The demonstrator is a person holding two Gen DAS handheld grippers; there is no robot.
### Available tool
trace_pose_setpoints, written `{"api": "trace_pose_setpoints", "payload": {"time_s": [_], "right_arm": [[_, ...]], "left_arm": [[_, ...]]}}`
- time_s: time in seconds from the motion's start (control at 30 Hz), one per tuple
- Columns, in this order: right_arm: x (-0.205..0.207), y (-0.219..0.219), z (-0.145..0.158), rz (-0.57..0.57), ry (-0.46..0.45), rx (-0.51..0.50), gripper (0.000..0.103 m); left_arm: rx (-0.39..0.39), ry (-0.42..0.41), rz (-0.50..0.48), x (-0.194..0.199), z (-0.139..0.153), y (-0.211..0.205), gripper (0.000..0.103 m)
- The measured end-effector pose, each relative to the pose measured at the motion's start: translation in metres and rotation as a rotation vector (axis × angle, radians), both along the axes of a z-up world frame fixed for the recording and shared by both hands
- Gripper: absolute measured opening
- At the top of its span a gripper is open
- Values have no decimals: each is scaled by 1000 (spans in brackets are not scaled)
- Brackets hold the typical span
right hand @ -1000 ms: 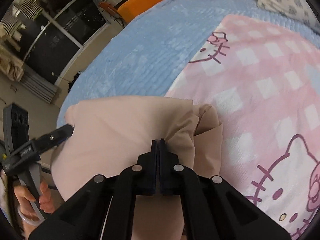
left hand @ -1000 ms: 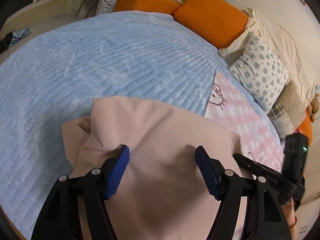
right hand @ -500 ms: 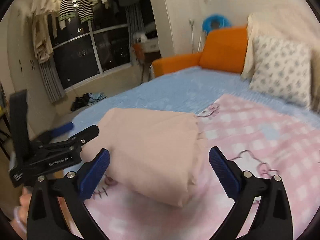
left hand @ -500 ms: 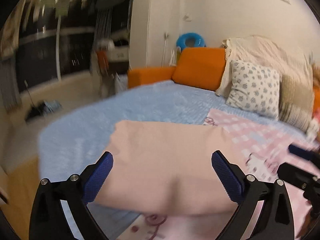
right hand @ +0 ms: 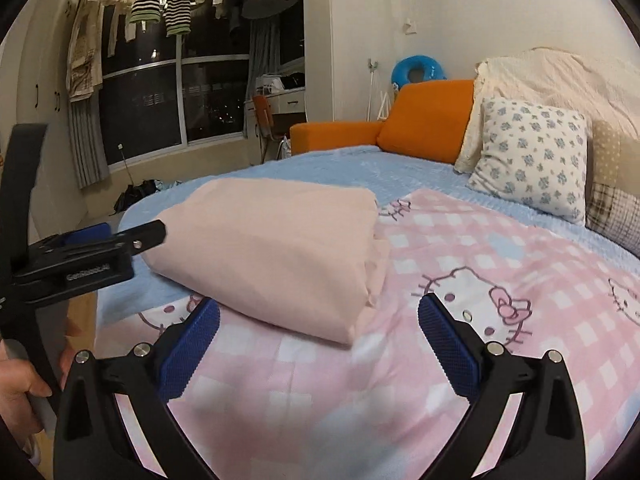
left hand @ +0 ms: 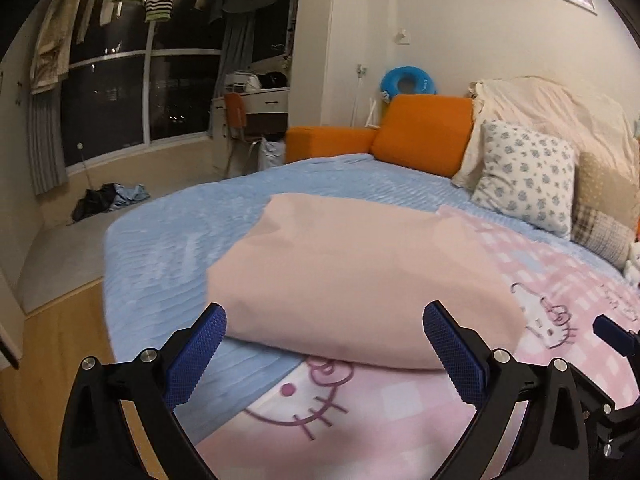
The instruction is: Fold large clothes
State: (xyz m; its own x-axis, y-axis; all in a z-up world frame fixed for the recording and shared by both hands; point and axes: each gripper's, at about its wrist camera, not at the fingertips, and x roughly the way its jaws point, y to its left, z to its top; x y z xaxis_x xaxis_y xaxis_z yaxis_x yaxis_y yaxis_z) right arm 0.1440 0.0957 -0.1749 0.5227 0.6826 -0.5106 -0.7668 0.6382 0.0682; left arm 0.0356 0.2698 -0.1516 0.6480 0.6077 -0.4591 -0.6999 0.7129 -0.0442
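A folded peach cloth (left hand: 360, 276) lies flat on the bed, partly on the blue bedspread (left hand: 192, 248) and partly on the pink Hello Kitty blanket (left hand: 400, 412). It also shows in the right wrist view (right hand: 276, 252) as a thick, neat bundle. My left gripper (left hand: 324, 356) is open and empty, just short of the cloth's near edge. My right gripper (right hand: 318, 352) is open and empty, in front of the cloth's right corner. The left gripper's body (right hand: 80, 264) shows at the left of the right wrist view.
A floral pillow (left hand: 524, 176), orange cushions (left hand: 420, 136) and a cream blanket (left hand: 560, 112) line the far side of the bed. Wooden floor (left hand: 52, 352) lies left of the bed. Clothes (left hand: 108, 200) lie on the window ledge.
The right gripper let go of the peach cloth and opened. Both grippers pulled back and tilted up from looking down. The folded cloth now lies free on the bed.
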Motion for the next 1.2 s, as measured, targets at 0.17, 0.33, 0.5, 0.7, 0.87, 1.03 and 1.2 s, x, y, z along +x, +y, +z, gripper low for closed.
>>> {"api": "trace_pose_setpoints", "payload": {"time_s": [0.17,0.33,0.5,0.7,0.87,1.03,1.2], "right_arm": [[-1,1,-13,-8,19,-16,98],[-4,5,-16,-2,12,-29,98],[-7,8,-11,7,2,-27,98],[-8,9,-4,17,-17,-32,98],[-7,10,0,22,-29,-36,98],[-8,12,-2,21,-26,-41,98],[-5,10,-4,30,-16,-34,98]], "left_arm": [[28,20,1,-2,-7,-3,100],[39,27,-2,4,-9,-5,100],[50,44,-5,6,-12,-10,100],[29,57,-49,5,-18,-11,100],[27,71,-81,-1,-23,-17,100],[24,64,-88,-7,-25,-19,100],[18,42,-83,-16,-23,-19,100]]}}
